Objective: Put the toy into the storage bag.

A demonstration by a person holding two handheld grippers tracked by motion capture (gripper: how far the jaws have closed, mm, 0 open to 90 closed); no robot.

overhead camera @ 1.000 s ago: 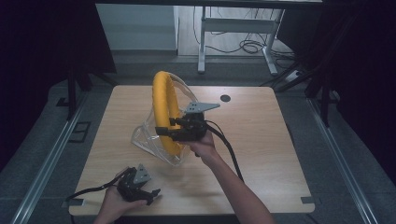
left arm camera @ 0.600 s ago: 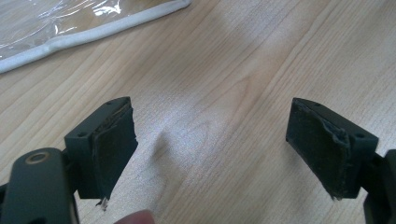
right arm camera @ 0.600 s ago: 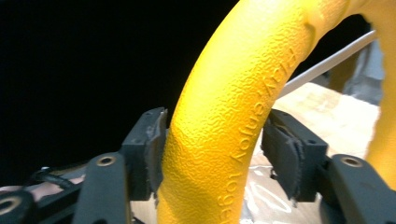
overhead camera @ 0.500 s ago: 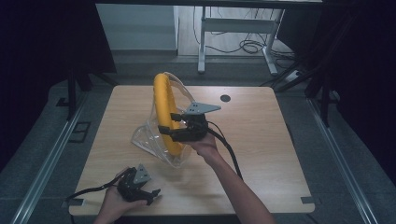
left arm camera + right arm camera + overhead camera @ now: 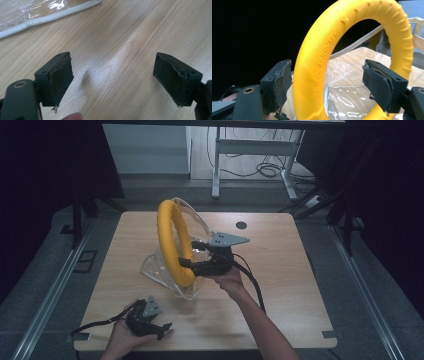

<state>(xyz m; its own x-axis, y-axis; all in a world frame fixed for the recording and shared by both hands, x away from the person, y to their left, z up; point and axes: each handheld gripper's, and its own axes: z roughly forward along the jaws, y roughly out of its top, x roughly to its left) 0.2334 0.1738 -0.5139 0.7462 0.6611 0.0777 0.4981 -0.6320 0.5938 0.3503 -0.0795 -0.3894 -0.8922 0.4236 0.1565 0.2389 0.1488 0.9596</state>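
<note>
Right claw [image 5: 327, 85]: jaws spread, straddling the upright yellow foam ring [image 5: 172, 242] without clamping it. Ring stands in a clear plastic bag [image 5: 165, 272] at tabletop [image 5: 290, 285] centre. Left claw [image 5: 150, 322], released, rests at 7 o'clock. We judge the ring is being bagged; next, we withdraw without tipping it.

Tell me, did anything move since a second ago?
Hardly. The yellow ring stands upright in the clear bag as before, with the right tongs beside it, jaws open around the ring. The left tongs stayed open near the table's front edge.
</note>
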